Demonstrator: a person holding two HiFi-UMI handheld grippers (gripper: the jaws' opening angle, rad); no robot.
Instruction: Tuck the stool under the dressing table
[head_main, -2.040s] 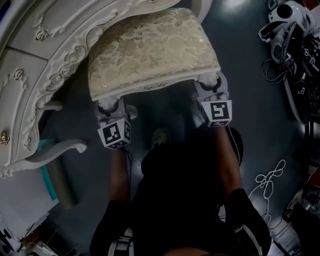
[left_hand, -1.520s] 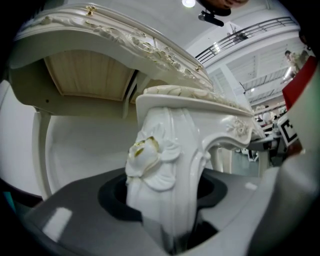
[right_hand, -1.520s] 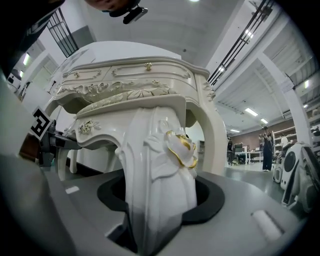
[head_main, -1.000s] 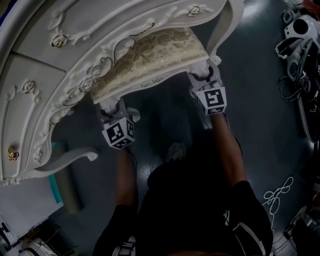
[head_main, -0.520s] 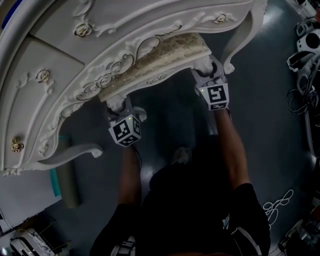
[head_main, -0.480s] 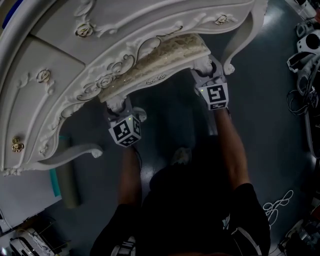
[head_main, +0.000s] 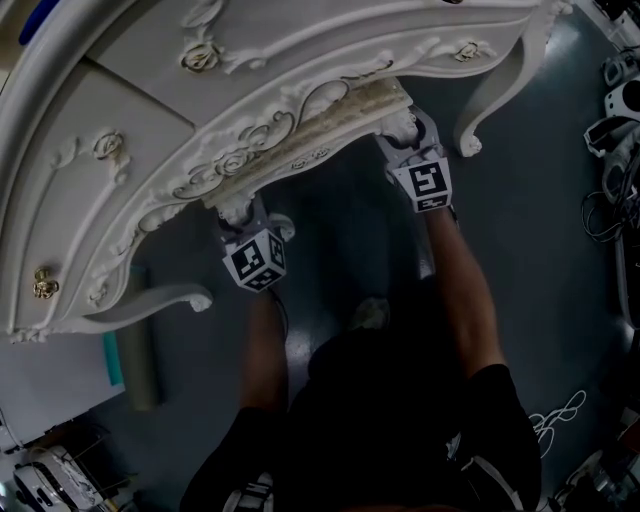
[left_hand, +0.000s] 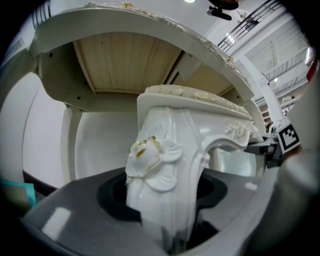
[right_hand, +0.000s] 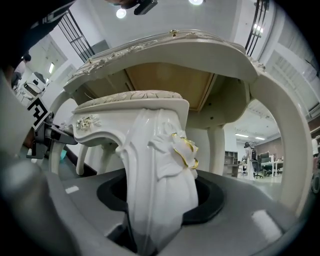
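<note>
I judge the tuck almost finished, with only a last short push left. Nearest me, my left hand-held gripper (head_main: 238, 212) is clamped on the stool's front left leg (left_hand: 160, 175), and my right hand-held gripper (head_main: 404, 132) pinches the front right leg (right_hand: 160, 165). Beyond them the stool (head_main: 310, 135) sits mostly beneath the dressing table (head_main: 150, 130), only its near seat edge and front legs showing from under it.

I'm in a big lab-like hall. Dark floor (head_main: 540, 250) with loose cables (head_main: 556, 413) and gear heaps (head_main: 620, 100). High ceiling lights (right_hand: 120, 13), office furniture (right_hand: 262, 167) far behind.
</note>
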